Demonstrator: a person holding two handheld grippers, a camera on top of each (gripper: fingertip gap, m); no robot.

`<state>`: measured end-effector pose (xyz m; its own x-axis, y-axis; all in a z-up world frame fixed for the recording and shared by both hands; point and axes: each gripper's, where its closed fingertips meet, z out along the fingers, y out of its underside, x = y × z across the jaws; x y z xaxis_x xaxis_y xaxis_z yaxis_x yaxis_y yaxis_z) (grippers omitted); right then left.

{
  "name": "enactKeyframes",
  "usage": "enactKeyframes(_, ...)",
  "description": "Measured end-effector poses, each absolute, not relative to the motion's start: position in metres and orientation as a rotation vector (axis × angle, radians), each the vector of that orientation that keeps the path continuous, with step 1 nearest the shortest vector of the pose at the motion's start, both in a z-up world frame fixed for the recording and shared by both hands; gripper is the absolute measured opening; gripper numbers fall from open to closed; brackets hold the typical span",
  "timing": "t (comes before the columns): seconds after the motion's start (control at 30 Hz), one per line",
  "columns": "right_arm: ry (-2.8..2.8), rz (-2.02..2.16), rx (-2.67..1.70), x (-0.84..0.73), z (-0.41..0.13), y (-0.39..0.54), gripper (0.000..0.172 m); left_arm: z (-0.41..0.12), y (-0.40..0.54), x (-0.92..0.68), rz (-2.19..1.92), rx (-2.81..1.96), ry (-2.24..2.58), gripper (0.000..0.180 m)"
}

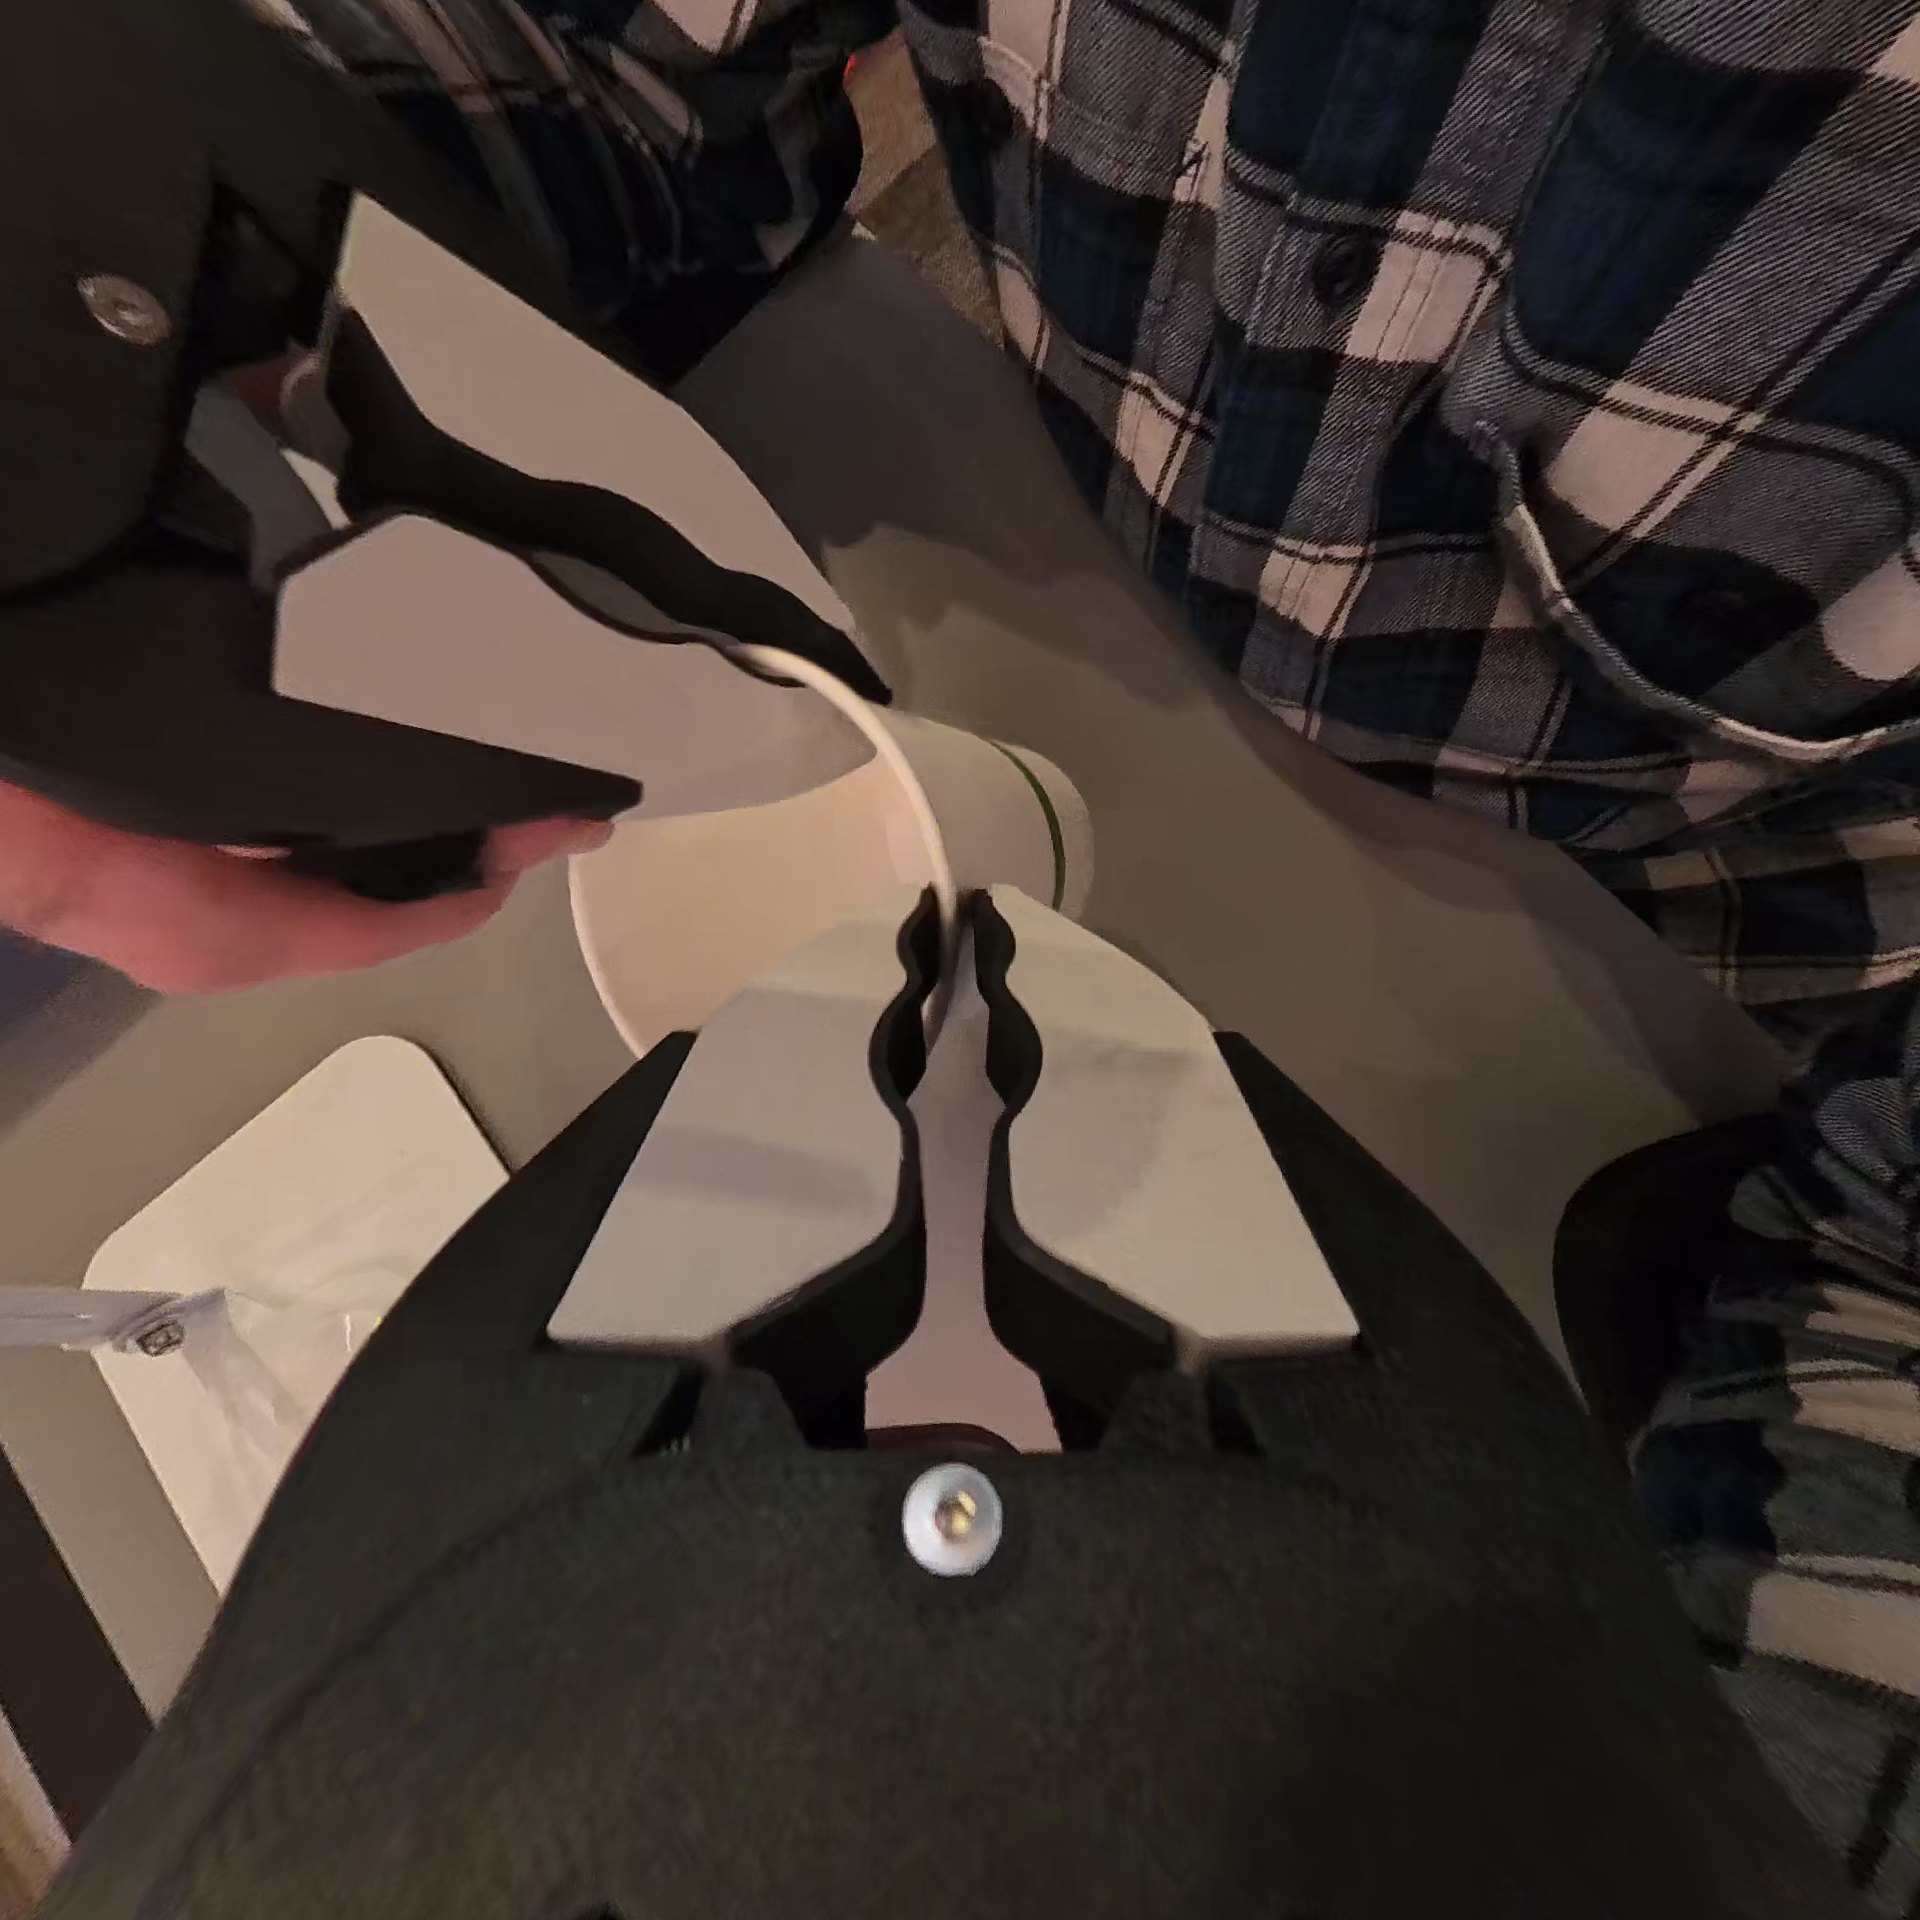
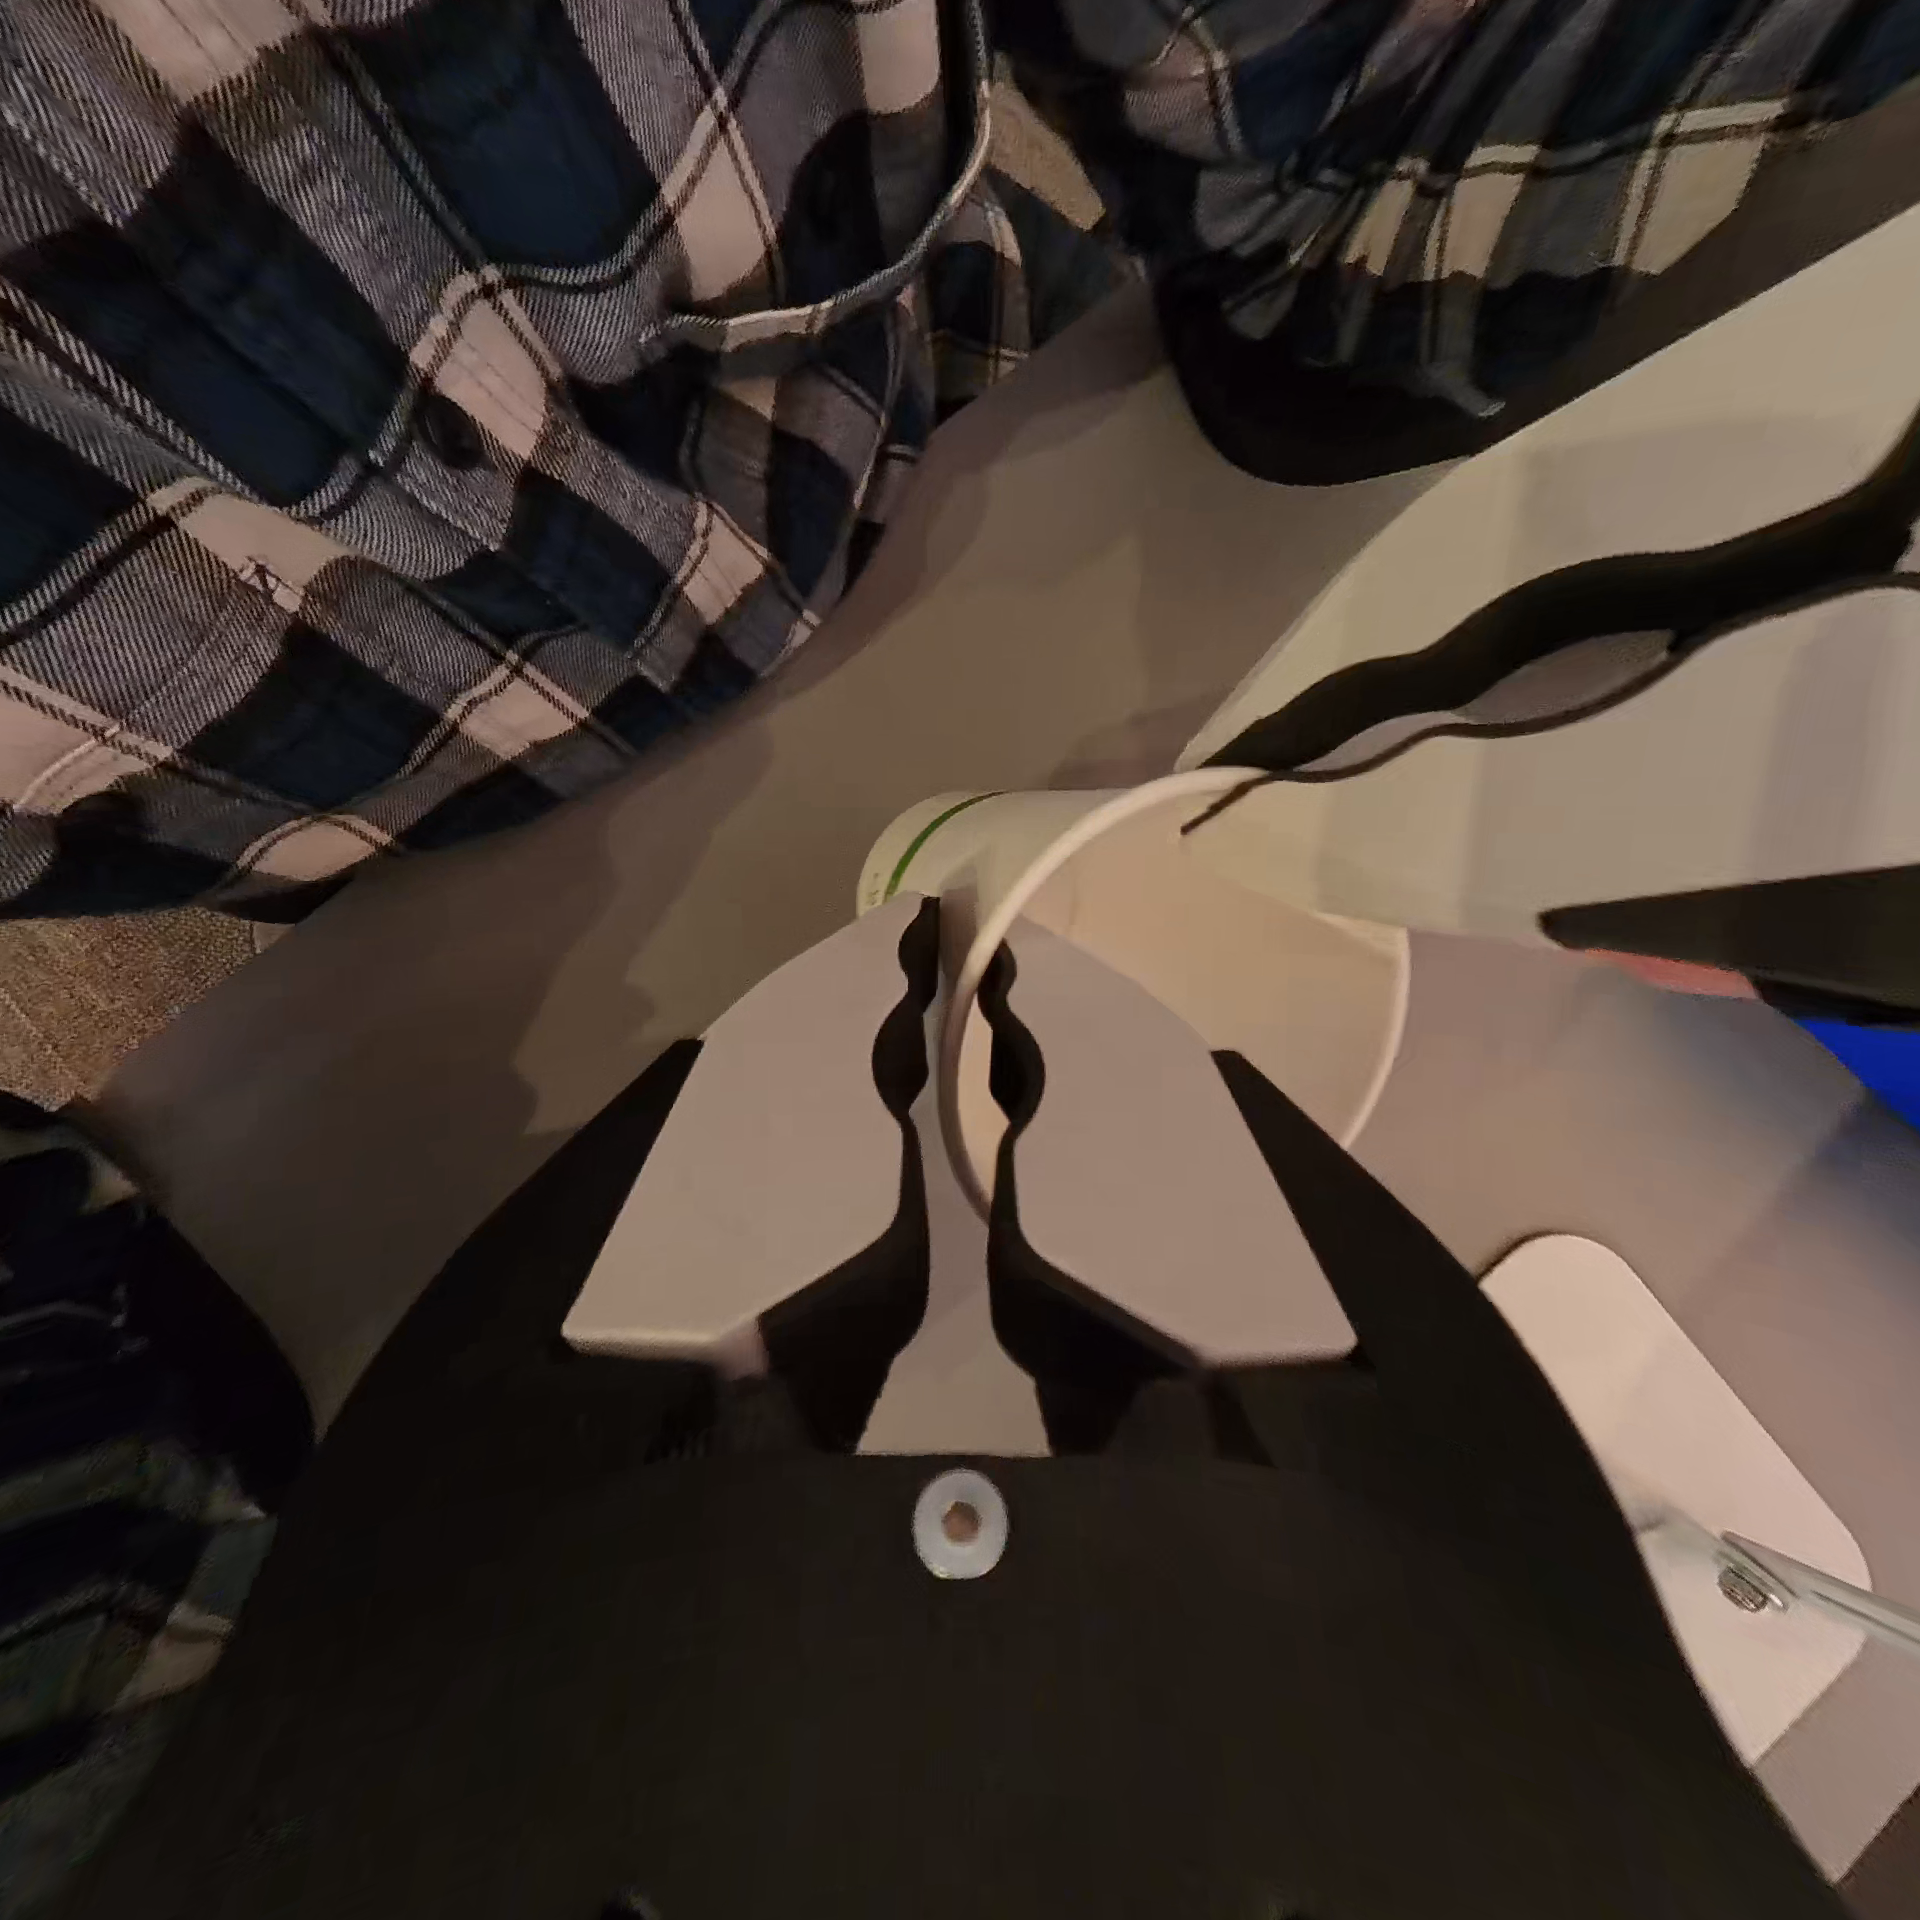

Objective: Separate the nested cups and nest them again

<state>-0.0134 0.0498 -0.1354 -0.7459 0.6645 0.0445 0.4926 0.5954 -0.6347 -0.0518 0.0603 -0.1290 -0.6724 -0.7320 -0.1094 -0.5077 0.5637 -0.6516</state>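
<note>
Item 1: white paper cup (image 1: 966,790) with a thin green band near its base, lying on its side over the pale tabletop (image 1: 1299,935), mouth turned away from the person in a plaid shirt (image 1: 1455,416). Whether it is 1 cup or nested cups cannot be told.

Item 2: left gripper (image 1: 951,909), jaws narrow, black pads pinching the cup's rolled rim.

Item 3: right gripper (image 2: 961,966), jaws narrow, pads closed on the rim at another spot (both grippers grip the same rim, well apart along it).

Item 4: rounded white panel (image 2: 1662,1455) beside the table.
</note>
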Motion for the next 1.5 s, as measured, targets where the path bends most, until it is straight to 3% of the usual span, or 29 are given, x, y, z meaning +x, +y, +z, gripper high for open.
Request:
enactKeyframes(0.13,-2.511,0.86,-0.948,-0.012,-0.13,0.058,0.003,-0.116,0.07,-0.045,-0.798,-1.024,2.326,0.014)
enactKeyframes(0.3,-2.352,0.751,-0.999,0.007,-0.094,0.085,0.003,-0.069,0.11,-0.041,-0.658,-1.054,1.985,0.065)
enactKeyframes(0.47,-2.073,0.528,-1.073,0.039,-0.043,0.124,0.002,-0.008,0.152,-0.065,-0.521,-1.045,1.632,0.071)
enactKeyframes(0.53,-1.891,0.4,-1.106,0.056,-0.014,0.147,0.002,0.006,0.178,-0.082,-0.4,-1.098,1.504,0.083)
enactKeyframes(0.7,-1.432,0.063,-1.236,0.128,0.05,0.202,0.002,0.022,0.206,-0.114,-0.286,-1.16,1.359,0.079)
enactKeyframes(0.8,-1.25,-0.11,-1.388,0.183,0.057,0.229,0.002,0.022,0.216,-0.128,-0.228,-1.193,1.333,0.076)
enactKeyframes(1.13,-0.959,-0.384,-2.012,0.315,-0.02,0.296,0.003,0.006,0.251,-0.166,-0.058,-1.339,1.276,0.074)
enactKeyframes(1.5,-0.936,-0.343,-2.293,0.349,-0.092,0.326,0.003,-0.01,0.265,-0.173,0.006,-1.396,1.301,0.072)
